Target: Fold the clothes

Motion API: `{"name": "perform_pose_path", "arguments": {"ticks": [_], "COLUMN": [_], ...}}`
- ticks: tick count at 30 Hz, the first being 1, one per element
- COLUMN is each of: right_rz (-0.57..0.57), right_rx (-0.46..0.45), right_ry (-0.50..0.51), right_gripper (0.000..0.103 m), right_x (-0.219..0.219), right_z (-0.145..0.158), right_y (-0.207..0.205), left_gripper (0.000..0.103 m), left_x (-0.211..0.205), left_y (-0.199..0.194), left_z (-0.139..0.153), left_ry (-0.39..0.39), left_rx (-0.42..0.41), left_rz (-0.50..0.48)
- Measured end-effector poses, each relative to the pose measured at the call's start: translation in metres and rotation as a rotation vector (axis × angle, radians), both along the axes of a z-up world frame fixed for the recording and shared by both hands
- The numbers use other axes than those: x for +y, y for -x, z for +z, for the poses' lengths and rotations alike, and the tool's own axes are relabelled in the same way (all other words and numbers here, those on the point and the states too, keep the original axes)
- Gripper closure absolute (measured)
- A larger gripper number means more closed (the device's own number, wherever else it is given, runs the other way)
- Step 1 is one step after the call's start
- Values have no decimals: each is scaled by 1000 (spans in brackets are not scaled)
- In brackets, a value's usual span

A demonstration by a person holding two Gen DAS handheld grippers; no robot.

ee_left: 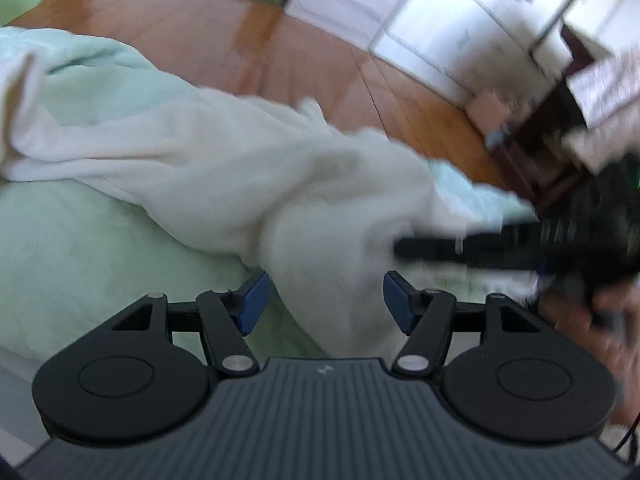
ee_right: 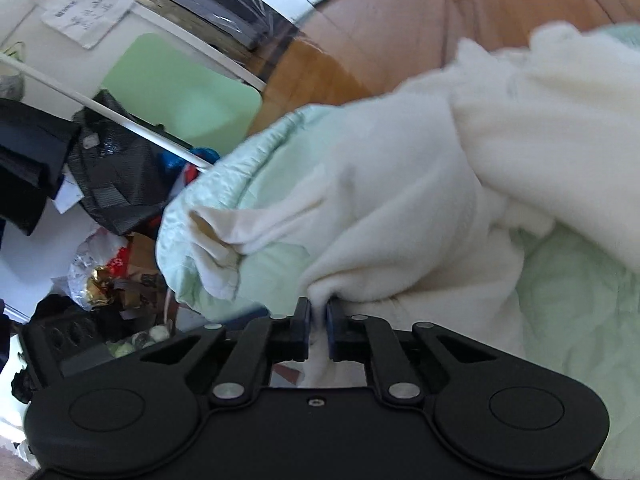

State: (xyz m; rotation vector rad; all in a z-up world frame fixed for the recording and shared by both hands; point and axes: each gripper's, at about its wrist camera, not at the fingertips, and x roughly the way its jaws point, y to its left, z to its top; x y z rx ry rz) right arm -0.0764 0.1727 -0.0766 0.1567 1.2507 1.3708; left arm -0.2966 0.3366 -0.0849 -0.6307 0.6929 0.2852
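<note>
A white fleece garment (ee_left: 224, 152) lies crumpled across a pale green quilt (ee_left: 80, 248). In the left wrist view my left gripper (ee_left: 325, 300) stands open, its blue pads (ee_left: 254, 300) on either side of a hanging fold of the garment without pressing on it. The other gripper (ee_left: 520, 248) shows at the right as a blurred black shape with a hand behind it. In the right wrist view my right gripper (ee_right: 318, 320) is shut on a pinched edge of the white garment (ee_right: 400, 208), which rises from the jaws. A sleeve end (ee_right: 216, 240) droops over the quilt's edge (ee_right: 224, 168).
Wooden floor (ee_left: 280, 52) lies beyond the bed. White cabinets (ee_left: 460, 20) and a dark wooden piece of furniture (ee_left: 552, 148) stand at the far right. In the right wrist view, black bags (ee_right: 112, 168), plastic bags (ee_right: 96, 268) and clutter sit left of the bed.
</note>
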Motion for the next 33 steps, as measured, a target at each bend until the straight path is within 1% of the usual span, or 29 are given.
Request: {"name": "perform_pose_path", "arguments": {"ticks": [1,2,4,6,10,12,14,15,17,19,20,21,22,23,24,25,26,27,28,29,30,31,33], "right_rz": [4,9,16,22,32,42,46,50,62,78,91,108,127,145,162,181,186,178,168,145,112,76,2], "right_rx": [-8,-12,-31,-81,-54,-54,-43,-39,-28,-21,-23,-25,-24,13,67,148,216,206,162,83,-25,-140,-312], "right_ry": [-9,-16,-15,12,5,-6,-22,-29,-40,-52,-58,-65,-70,-83,-101,-141,-184,-195,-191,-169,-133,-94,-4], "right_gripper": [97,97,97,97,97,97,97,97,97,97,97,97,97,100,100,100,100,100,100,100,100,96,90], "right_x": [2,4,6,7,3,0,1,2,5,7,7,8,7,5,3,0,-3,-5,-8,-11,-16,-22,-33], "right_z": [5,10,17,20,15,17,19,21,24,29,30,31,29,25,20,16,16,20,25,31,37,41,42], "right_y": [-1,-2,-1,2,4,6,9,9,10,12,13,15,17,18,18,18,19,20,21,20,18,15,6], "left_gripper": [39,38,35,33,33,30,22,22,19,19,19,19,19,19,19,19,19,20,38,68,78,80,81], "left_x": [-3,-8,-14,-16,-19,-21,-16,-13,-5,-1,-6,-15,-28,-40,-50,-55,-55,-48,-38,-28,-18,-11,-7], "left_y": [-4,-9,-11,-14,-21,-23,-23,-23,-21,-22,-26,-31,-37,-42,-46,-49,-51,-51,-51,-51,-54,-54,-47], "left_z": [1,2,4,3,-5,-6,-11,-14,-23,-30,-31,-28,-24,-21,-21,-24,-29,-37,-46,-55,-65,-71,-72], "left_ry": [-14,-32,-37,-13,-9,0,53,80,184,270,268,219,117,26,-39,-52,-20,41,116,165,182,170,150], "left_rx": [41,66,58,52,83,74,27,3,-25,-32,-16,18,62,82,83,76,66,46,36,56,107,149,152], "left_rz": [-16,-31,-53,-54,-56,-57,-33,-21,9,2,-30,-77,-116,-132,-149,-162,-160,-137,-87,-49,-18,13,40]}}
